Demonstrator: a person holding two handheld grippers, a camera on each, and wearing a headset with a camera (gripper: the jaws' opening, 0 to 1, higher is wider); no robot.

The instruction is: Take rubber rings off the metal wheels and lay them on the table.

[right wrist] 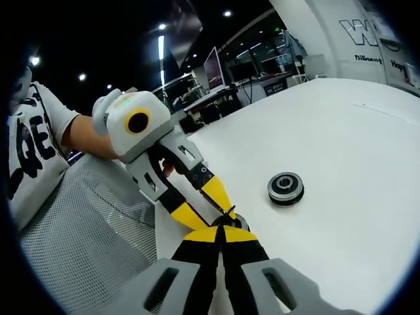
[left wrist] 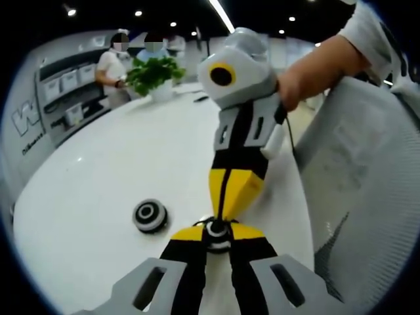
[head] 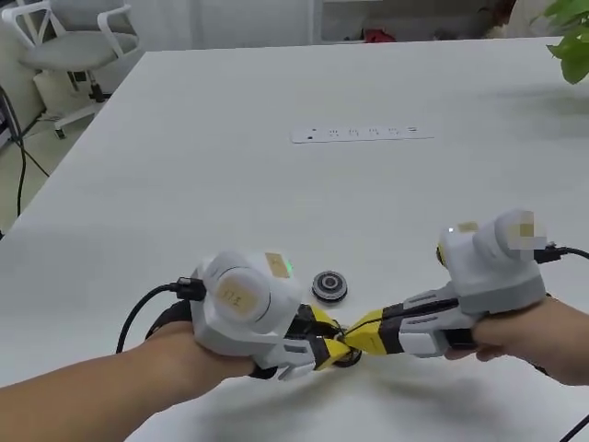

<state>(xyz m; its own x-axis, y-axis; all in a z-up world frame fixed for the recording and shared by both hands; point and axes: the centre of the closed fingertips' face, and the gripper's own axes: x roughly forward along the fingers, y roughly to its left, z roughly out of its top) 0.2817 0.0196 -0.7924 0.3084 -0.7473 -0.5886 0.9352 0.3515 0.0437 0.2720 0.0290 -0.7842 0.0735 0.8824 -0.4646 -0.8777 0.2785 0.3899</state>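
**Held wheel** [left wrist: 218,237]: low over the table [head: 276,184], clamped between the left gripper [left wrist: 218,230] fingers.
**Right gripper** [right wrist: 221,231]: fingers pressed together, apparently pinching the rubber ring [right wrist: 228,212] at its edge.
**Method:** keep the wheel steady and peel the ring outward evenly.
**Second wheel** [head: 329,285]: lies on the table just beside.
**Writing:** large "W" on the wall [right wrist: 351,29]; smaller lettering unreadable.

White-and-grey casings and yellow, black-backed jaws are shown on the left gripper [head: 331,350] and right gripper [head: 354,337]. A silver-and-black loose wheel [head: 329,285] is seen at 12 o'clock from them on the white table [head: 276,193]. The gripped wheel [left wrist: 218,235] is rendered black with a pale hub, its rubber ring [right wrist: 230,211] black. A green plant [head: 572,41] is glimpsed at 2 o'clock.
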